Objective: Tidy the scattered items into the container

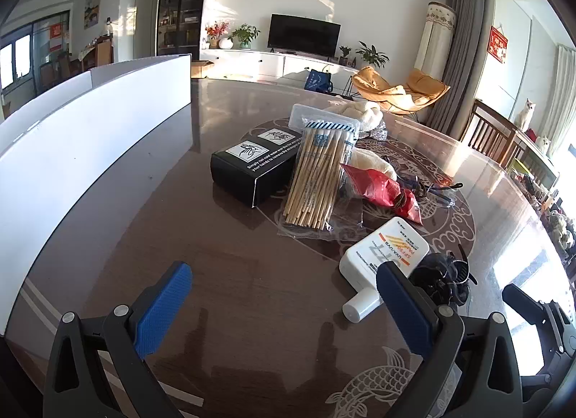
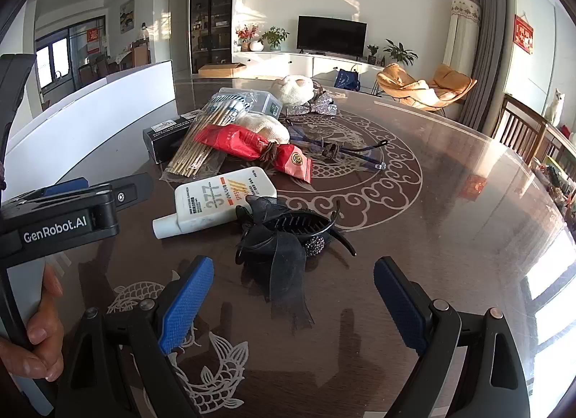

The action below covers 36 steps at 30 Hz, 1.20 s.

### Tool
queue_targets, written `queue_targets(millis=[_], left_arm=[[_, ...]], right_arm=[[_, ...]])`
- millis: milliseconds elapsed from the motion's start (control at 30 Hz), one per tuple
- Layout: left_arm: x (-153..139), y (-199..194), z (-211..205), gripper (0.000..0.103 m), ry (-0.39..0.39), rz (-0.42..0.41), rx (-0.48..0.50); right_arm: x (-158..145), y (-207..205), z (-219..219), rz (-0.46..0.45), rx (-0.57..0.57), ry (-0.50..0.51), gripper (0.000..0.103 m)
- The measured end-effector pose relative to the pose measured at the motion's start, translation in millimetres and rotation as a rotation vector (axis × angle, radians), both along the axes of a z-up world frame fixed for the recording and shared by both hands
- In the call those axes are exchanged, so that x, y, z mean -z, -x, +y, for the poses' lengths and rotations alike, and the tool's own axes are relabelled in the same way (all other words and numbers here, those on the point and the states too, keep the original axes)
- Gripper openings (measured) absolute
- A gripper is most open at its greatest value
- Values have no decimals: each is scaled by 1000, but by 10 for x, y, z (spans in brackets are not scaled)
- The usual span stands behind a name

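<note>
Both grippers were released, nothing between the fingers. Left gripper (image 1: pixel 284 310) hovered over bare table (image 1: pixel 234 274), white container (image 1: pixel 90 137) far left. Right gripper (image 2: pixel 293 304) sat just near of the black hair clip (image 2: pixel 288 234); sunscreen bottle (image 2: pixel 216 202), red packet (image 2: pixel 252 148) and chopsticks (image 2: pixel 201 140) lay beyond.

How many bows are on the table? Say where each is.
2. The black bow lies nearest, beside the white bottle; the silver bow sits at the far side, beyond the red packet. Others may be hidden.
</note>
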<state>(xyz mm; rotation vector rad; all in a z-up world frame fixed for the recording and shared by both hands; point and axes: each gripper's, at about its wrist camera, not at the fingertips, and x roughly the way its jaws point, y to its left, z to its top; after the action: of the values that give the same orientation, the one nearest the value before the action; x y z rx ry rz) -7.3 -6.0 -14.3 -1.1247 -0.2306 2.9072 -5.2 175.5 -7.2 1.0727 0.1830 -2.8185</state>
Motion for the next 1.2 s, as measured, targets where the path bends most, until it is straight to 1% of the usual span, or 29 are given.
queue_targets(millis=[200,433,667,833,900,1067,1200], left_arm=[[18,17,-11,103,-7,-16,2],[12,-2,22,103,12,-15,9],[8,-30,52,103,-7,-31,42],[-19,-93,144,103,69,-19,64],[-3,-93,166,103,81,-28,70],[88,-62,147,103,56,-71,64],[112,-50,120,103,43,-78,51]], right_arm=[[11,-10,-26,-2,-20,-5,91],[22,2,-38,-3,-19,-10,91],[41,21,-32,-16,-14,-5,91],[51,24,-62,-18,-19,-17,91],[55,15,-60,-15,-20,-18,91],[60,6,-49,-17,-28,-10,91],[56,7,-48,-15,-34,-4,91]])
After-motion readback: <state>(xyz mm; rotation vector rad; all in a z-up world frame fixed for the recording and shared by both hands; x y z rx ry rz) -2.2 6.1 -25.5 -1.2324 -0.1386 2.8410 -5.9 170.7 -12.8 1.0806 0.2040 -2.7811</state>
